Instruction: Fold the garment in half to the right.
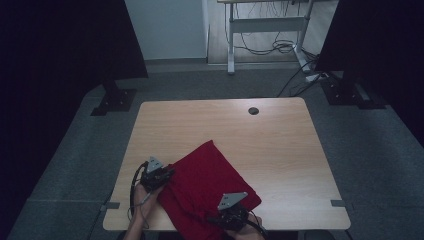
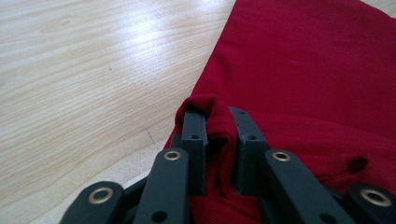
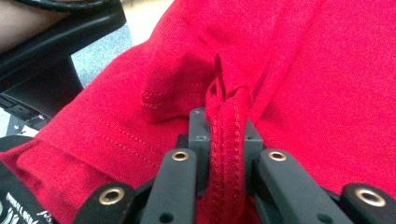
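Observation:
A folded red garment (image 1: 207, 180) lies near the front edge of the wooden table (image 1: 225, 130). At its left side my left gripper (image 1: 165, 176) is shut on a bunched fold of the red garment (image 2: 299, 70), which wraps over the left jaw. My left gripper (image 2: 215, 114) rests low on the table. At the garment's front right corner my right gripper (image 1: 226, 214) is shut on a stitched hem of the red garment (image 3: 289, 70), pinched upright between its jaws. My right gripper (image 3: 225, 116) sits among the cloth's folds.
A dark round cable hole (image 1: 253, 110) sits near the table's far edge. Black screens on stands (image 1: 115, 95) flank the table at both sides, and a desk frame with cables (image 1: 270, 35) stands beyond. A black chair part (image 3: 51, 56) shows at the upper left of the right gripper view.

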The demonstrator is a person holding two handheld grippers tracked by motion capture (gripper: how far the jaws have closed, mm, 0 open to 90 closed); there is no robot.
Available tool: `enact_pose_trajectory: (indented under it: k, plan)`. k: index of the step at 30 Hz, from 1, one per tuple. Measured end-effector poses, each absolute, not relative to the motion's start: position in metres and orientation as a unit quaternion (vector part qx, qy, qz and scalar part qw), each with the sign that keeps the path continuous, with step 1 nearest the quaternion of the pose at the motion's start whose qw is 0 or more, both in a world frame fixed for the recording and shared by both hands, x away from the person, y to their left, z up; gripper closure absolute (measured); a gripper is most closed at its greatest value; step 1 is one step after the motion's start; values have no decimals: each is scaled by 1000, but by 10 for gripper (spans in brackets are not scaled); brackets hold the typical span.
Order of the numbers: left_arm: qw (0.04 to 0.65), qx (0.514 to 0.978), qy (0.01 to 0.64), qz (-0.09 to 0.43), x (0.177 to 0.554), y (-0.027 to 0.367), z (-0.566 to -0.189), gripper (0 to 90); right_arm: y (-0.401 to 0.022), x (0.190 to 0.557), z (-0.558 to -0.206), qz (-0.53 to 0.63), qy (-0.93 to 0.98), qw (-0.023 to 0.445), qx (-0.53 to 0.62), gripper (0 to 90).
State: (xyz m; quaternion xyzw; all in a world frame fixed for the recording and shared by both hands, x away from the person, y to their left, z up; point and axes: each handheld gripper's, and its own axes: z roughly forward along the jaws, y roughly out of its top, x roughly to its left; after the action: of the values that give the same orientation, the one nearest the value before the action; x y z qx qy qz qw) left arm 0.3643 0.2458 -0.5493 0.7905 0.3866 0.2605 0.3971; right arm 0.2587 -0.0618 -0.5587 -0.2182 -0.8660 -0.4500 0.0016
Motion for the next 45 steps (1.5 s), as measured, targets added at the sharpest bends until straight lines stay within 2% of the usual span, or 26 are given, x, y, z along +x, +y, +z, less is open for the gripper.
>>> enact_pose_trajectory:
  k: [1,3,4,5,6,7,8,9,12,13,15,16,17,18,19,22,23,24,25,27,28,32,41,45]
  plan:
    - [394,792,357,301,357,244,-540,821,-63,258,-556,-456,-864,3,-215,814]
    - [394,792,357,301,357,244,-540,834,-67,255,-544,-476,-853,-4,-212,814]
    - [413,774,325,354,346,245,-516,834,-67,255,-544,-476,-853,-4,-212,818]
    - [413,774,325,354,346,245,-516,842,-67,255,-544,-476,-853,-4,-212,818]
    - [413,774,325,354,346,245,-516,842,-75,248,-514,-513,-833,-24,-204,818]
    - [443,752,309,378,339,248,-487,842,-75,248,-514,-513,-833,-24,-204,822]
    - [443,752,309,378,339,248,-487,843,-75,248,-514,-513,-833,-24,-204,822]
    - [454,744,299,389,338,247,-462,843,-79,241,-486,-537,-821,-47,-189,822]
    - [465,736,290,398,342,242,-441,842,-83,239,-468,-547,-813,-62,-189,821]
    - [473,732,284,400,350,232,-428,842,-91,239,-453,-557,-804,-74,-194,821]
    - [473,732,284,400,350,232,-428,842,-100,243,-446,-560,-799,-87,-202,821]
    - [476,735,277,395,373,206,-423,842,-100,243,-446,-560,-799,-87,-202,821]
    - [472,740,277,391,381,198,-427,842,-120,256,-451,-558,-791,-100,-232,820]
    - [472,740,277,391,381,198,-427,841,-120,256,-451,-558,-791,-100,-232,820]
    - [455,756,278,380,399,180,-442,841,-126,261,-456,-551,-790,-108,-246,821]
    - [455,756,278,380,399,180,-442,840,-138,271,-471,-542,-788,-104,-271,821]
    - [402,794,297,345,433,151,-494,840,-138,271,-471,-542,-788,-104,-271,821]
    - [402,794,297,345,433,151,-494,835,-138,271,-471,-542,-788,-104,-271,821]
    - [385,805,302,336,439,146,-510,835,-147,288,-513,-497,-803,-99,-314,820]
    - [385,805,302,336,439,146,-510,830,-147,292,-525,-480,-811,-96,-321,820]
    - [338,828,300,333,443,143,-533,830,-147,292,-525,-480,-811,-96,-321,820]
    - [334,829,313,323,440,149,-543,804,-141,293,-552,-438,-833,-80,-329,818]
    - [346,824,327,309,411,176,-553,794,-118,282,-560,-424,-852,-62,-301,813]
    - [346,824,327,309,411,176,-553,794,-115,279,-560,-424,-853,-59,-297,813]
